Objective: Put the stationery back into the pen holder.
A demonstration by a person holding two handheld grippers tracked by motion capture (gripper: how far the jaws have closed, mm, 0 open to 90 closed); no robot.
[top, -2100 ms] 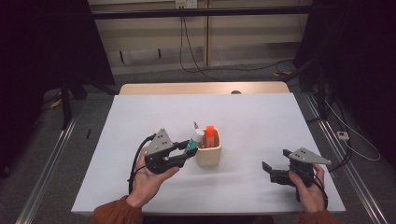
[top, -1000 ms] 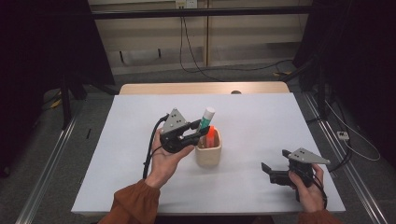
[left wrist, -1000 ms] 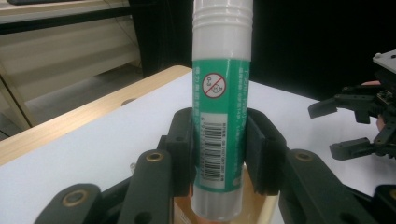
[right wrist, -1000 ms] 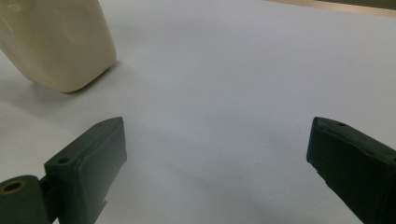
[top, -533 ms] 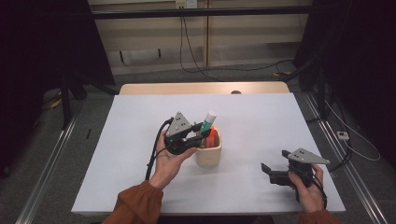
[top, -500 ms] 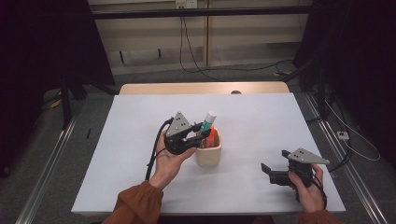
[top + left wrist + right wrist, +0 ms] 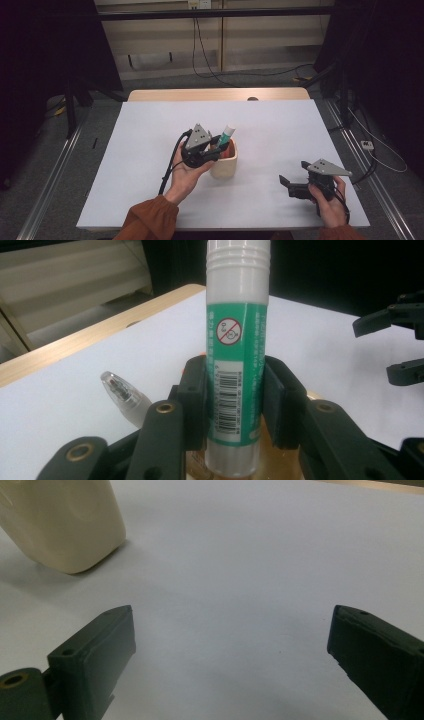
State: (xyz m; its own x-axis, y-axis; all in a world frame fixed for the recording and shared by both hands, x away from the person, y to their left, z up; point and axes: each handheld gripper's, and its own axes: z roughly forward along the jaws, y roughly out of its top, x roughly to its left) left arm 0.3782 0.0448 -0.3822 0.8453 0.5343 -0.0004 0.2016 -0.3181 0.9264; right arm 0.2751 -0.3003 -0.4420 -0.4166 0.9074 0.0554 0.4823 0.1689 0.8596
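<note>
Left gripper view: glue stick [image 7: 235, 365] bears a barcode and a red prohibition sign.

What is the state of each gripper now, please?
Left gripper: closed on the glue stick, above the cream cup.
Right gripper: open, holding nothing, low over the white table.

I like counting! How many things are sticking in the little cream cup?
3: a green-and-white glue stick in the left gripper, a clear-capped pen beside it, something orange behind. More may be hidden.
</note>
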